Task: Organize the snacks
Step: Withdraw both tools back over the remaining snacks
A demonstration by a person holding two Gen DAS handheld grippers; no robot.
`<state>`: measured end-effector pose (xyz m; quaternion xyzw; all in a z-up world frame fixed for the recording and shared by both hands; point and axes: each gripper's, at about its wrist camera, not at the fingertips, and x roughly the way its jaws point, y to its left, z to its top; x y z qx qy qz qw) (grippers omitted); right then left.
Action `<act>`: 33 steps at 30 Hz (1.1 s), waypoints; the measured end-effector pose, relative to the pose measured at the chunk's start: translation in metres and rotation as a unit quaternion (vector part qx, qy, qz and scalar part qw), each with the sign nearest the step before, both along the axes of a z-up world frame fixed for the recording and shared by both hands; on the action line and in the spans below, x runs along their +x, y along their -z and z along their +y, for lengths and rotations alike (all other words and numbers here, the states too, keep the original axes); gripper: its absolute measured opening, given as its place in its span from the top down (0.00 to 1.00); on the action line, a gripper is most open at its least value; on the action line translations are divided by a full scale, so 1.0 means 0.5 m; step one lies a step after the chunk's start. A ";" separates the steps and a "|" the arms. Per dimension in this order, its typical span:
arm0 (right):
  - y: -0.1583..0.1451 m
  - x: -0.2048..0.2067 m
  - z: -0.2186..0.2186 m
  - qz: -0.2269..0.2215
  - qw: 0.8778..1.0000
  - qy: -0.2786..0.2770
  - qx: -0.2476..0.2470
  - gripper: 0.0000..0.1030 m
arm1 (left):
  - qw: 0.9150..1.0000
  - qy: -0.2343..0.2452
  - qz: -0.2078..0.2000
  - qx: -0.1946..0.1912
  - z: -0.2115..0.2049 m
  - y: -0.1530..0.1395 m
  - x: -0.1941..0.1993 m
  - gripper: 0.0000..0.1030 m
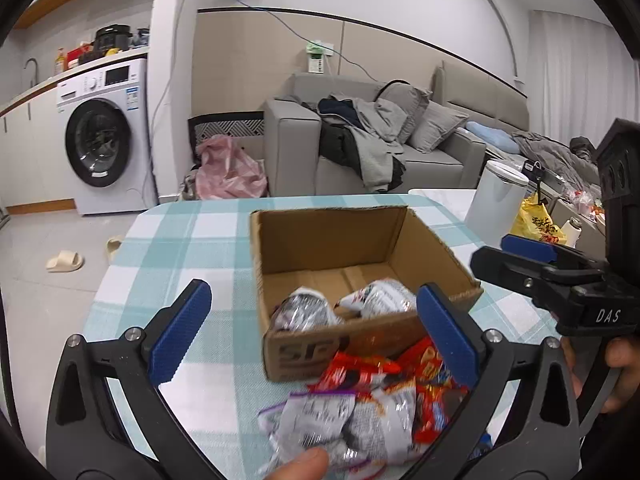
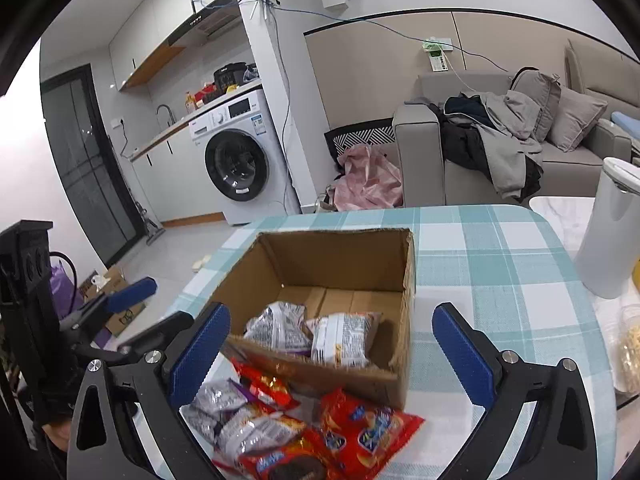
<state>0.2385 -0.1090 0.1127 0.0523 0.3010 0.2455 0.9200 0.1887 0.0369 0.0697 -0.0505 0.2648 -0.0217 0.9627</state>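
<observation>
A: Where are your grippers sitting right now?

B: You are holding the left gripper (image 1: 314, 332) over the near edge of the checked tablecloth (image 1: 192, 248), its blue pads (image 1: 180, 332) standing spread as wide as they go, with nothing pinched between them. Your fingertip (image 1: 304, 466) is showing at the bottom of the left wrist view, just beside a silver packet.

A: And the other one?

B: You are holding the right gripper (image 2: 332, 352) the same way: jaws gaping wide, gripping nothing. From the left wrist view it is hanging off to the right of the box, with your hand (image 1: 600, 368) wrapped under its handle.

A: Where are the snacks lying?

B: Two silver packets (image 2: 312, 332) are lying side by side inside the cardboard box (image 2: 352, 252), against its near wall. The box is standing open-topped on the tablecloth. The rest of the snacks are lying in a loose heap (image 2: 288, 428) on the cloth just in front of the box: red packets (image 2: 368, 432) and more silver and purple ones (image 2: 224, 404), overlapping each other and touching the box's near wall.

A: Anything else standing on that table?

B: A white canister (image 2: 612, 232) is standing upright well to the right of the box. Behind the table a grey sofa (image 1: 400, 148) is carrying a pile of clothes, and a washing machine (image 2: 240, 156) is sitting under the counter.
</observation>
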 end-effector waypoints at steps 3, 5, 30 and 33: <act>0.001 -0.027 -0.004 -0.004 1.000 -0.004 -0.006 0.00 | 1.000 -0.005 0.004 0.000 0.002 0.000 -0.040 0.01; 0.003 -0.045 -0.007 -0.006 1.000 -0.007 -0.006 0.00 | 1.000 -0.007 0.004 0.005 0.003 0.002 -0.070 0.01; 0.076 -0.202 -0.050 0.049 0.998 -0.017 -0.042 0.00 | 0.998 -0.033 0.043 0.014 0.022 0.056 -0.274 0.01; 0.098 -0.212 -0.047 0.061 0.997 -0.020 -0.053 0.00 | 0.998 -0.033 0.048 0.010 0.022 0.067 -0.283 0.01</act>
